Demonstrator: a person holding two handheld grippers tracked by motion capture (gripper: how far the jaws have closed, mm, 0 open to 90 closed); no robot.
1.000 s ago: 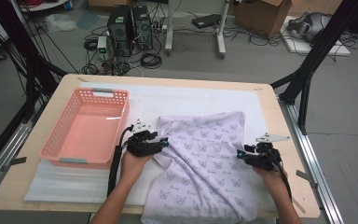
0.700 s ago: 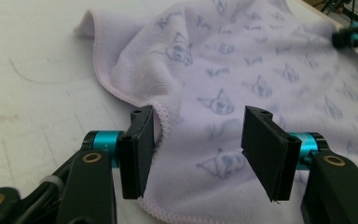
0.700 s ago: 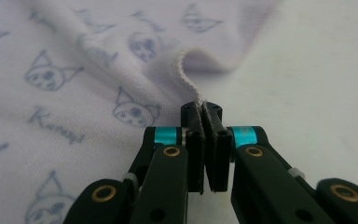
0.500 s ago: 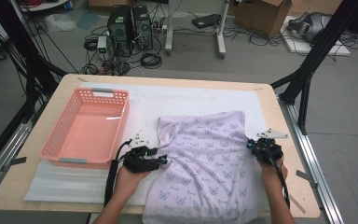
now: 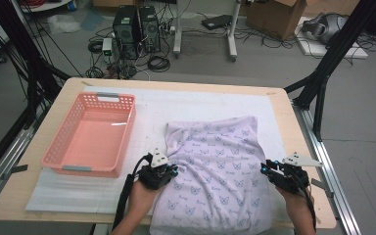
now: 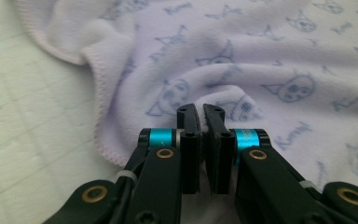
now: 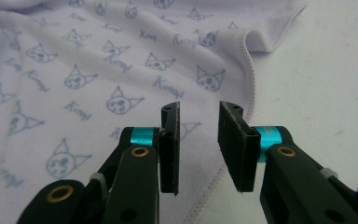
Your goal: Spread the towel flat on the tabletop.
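Note:
A lilac cloth (image 5: 215,171) printed with cat faces lies spread on the white mat, its near end hanging over the table's front edge. My left gripper (image 5: 170,170) sits at the cloth's left edge. In the left gripper view the cloth (image 6: 270,56) is bunched into a small fold, and the left gripper (image 6: 200,112) has just closed and is shut on it. My right gripper (image 5: 267,169) is at the cloth's right edge. Its jaws have just been opening. In the right gripper view the right gripper (image 7: 199,109) stands open above the hem of the cloth (image 7: 74,70), pressing on nothing.
An empty pink basket (image 5: 107,98) stands on the left part of the white mat (image 5: 200,103). The wooden table (image 5: 293,122) ends just right of the right hand. On the floor beyond are computer towers, cables and boxes.
The left hand has slid down the cloth's left edge toward the front of the table. The right hand has drawn back toward the front edge at the cloth's right side.

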